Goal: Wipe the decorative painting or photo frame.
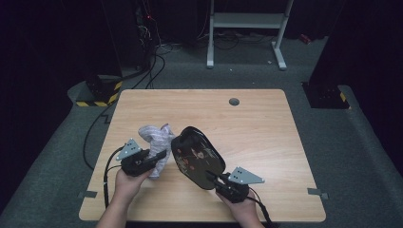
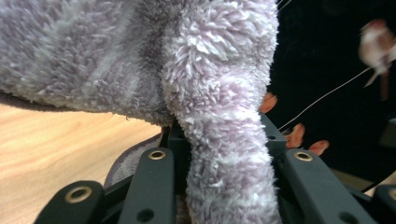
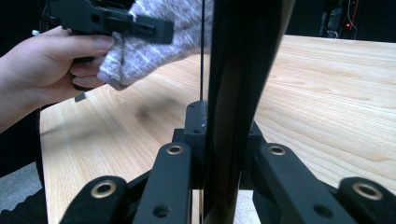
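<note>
Fluffy cloth [image 1: 157, 142] in left tool [image 1: 159, 156]; black tray [image 1: 197, 156] in right tool [image 1: 212, 176].

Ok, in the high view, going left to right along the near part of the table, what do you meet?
Left gripper → fluffy cloth → black tray → right gripper.

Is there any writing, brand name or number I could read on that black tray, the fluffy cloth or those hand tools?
No text can be read.
Black oval tray: red and pale painted marks, too small and blurred to tell whether they are writing.
Fluffy grey-lilac cloth: no label.
Left gripper and right gripper: no markings.
Yellow-and-black hazard stripes: a pattern, no words.
</note>
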